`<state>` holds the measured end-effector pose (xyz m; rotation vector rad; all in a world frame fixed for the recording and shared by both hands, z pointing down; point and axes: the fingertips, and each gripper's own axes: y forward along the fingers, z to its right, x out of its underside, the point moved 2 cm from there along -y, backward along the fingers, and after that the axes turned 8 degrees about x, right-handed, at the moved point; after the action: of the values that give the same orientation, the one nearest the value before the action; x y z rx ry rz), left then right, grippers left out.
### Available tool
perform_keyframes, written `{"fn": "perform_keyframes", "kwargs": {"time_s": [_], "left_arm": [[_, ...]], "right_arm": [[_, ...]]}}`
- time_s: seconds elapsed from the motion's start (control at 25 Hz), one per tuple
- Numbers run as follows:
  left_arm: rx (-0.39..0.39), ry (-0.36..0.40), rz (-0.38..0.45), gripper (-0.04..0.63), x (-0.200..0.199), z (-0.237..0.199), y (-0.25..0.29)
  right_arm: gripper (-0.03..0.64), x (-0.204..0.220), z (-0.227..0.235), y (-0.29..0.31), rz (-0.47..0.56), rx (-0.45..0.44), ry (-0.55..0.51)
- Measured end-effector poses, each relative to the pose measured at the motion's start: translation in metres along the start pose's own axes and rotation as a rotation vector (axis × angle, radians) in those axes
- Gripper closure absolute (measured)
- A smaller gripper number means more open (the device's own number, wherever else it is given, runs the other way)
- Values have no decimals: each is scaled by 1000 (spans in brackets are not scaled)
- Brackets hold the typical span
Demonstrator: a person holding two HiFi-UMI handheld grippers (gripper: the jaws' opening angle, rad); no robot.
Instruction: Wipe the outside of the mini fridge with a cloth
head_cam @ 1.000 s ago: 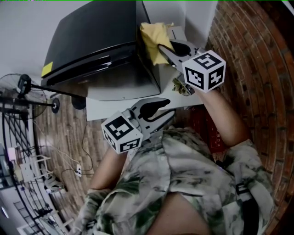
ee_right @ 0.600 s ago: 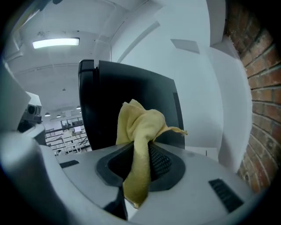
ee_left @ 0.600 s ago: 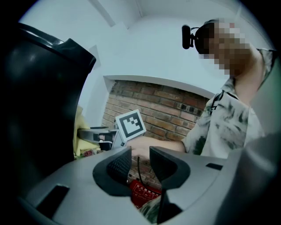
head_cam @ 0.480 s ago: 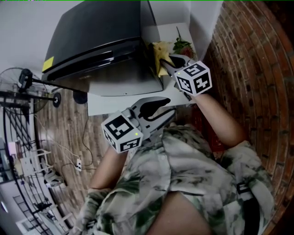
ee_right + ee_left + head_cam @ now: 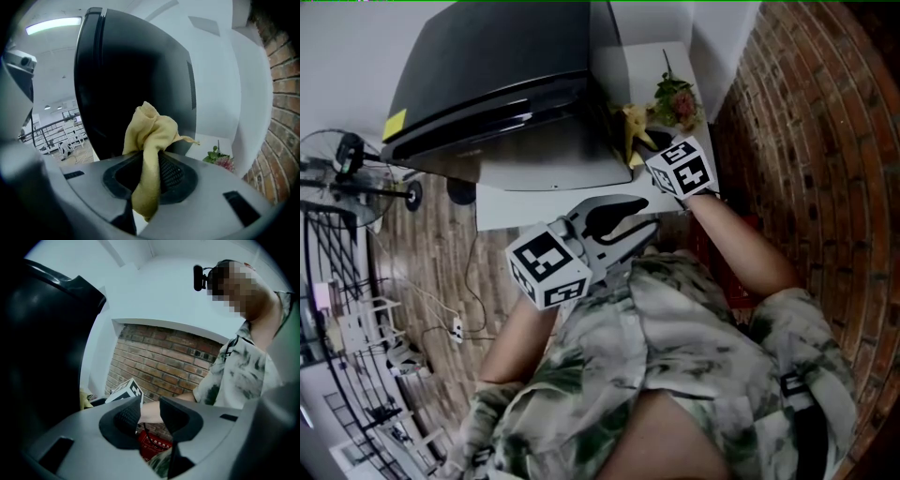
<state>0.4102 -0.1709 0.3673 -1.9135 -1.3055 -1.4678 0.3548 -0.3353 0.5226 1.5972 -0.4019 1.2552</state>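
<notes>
The black mini fridge (image 5: 497, 75) stands on a white table (image 5: 544, 204) in the head view. My right gripper (image 5: 642, 145) is low beside the fridge's right side wall, shut on a bunched yellow cloth (image 5: 630, 120). In the right gripper view the cloth (image 5: 150, 136) sticks up from between the jaws of that gripper (image 5: 152, 171), with the fridge's dark side (image 5: 131, 70) just behind it. Whether the cloth touches the fridge I cannot tell. My left gripper (image 5: 649, 217) hangs near the person's chest, off the table's front. It (image 5: 150, 411) is open with nothing in it.
A small bunch of flowers (image 5: 675, 98) lies on the table to the right of the fridge. A brick wall (image 5: 806, 122) closes the right side. A floor fan (image 5: 347, 173) and cables stand on the wooden floor at the left. Something red (image 5: 152, 444) sits low under the table.
My right gripper has slid with the cloth down the fridge's right side, toward the table's front. The flowers behind it have come into view. The left gripper has stayed put.
</notes>
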Motion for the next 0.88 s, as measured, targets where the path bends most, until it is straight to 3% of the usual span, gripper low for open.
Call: {"fn": "perform_keyframes", "kwargs": {"time_s": [0.52, 0.88], "left_arm": [[-17, 9, -5, 459, 2, -4, -4], [-6, 2, 0, 459, 5, -7, -14]], "right_arm": [[523, 61, 3, 30, -153, 13, -62], [522, 65, 14, 27, -175, 45, -42]]}}
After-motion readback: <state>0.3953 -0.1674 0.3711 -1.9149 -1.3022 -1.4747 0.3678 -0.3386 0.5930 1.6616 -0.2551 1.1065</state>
